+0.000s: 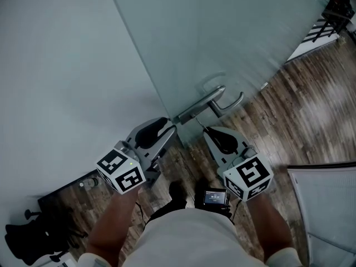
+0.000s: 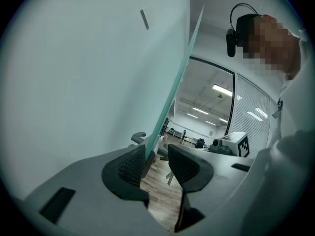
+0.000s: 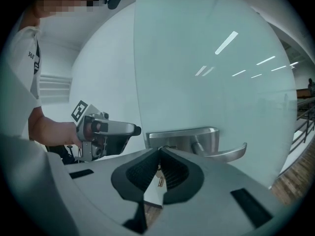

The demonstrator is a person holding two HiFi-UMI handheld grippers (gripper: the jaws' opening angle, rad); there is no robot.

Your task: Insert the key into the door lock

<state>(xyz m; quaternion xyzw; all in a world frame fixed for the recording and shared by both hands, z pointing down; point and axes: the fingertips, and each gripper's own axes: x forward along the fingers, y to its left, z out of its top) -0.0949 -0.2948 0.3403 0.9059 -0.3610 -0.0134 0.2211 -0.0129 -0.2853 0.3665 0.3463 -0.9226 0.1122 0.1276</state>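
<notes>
A frosted glass door (image 1: 222, 32) carries a silver lever handle (image 1: 214, 100) on its lock plate (image 3: 182, 136). My left gripper (image 1: 167, 124) is open and its tips straddle the door's edge just left of the plate. In the left gripper view the door's edge (image 2: 170, 102) runs between the open pads, and a small key-like piece (image 2: 169, 177) shows beyond them. My right gripper (image 1: 207, 130) sits just below the handle, with its tips (image 3: 158, 152) meeting. A small brass piece (image 3: 160, 181) shows in the gap behind them; whether it is held I cannot tell.
The white wall (image 1: 55, 65) meets the door at the left. On the wooden floor (image 1: 300, 115) are dark gear (image 1: 33, 238) at lower left and a pale panel (image 1: 328, 204) at lower right. Dark furniture (image 1: 339, 10) stands beyond the glass, top right.
</notes>
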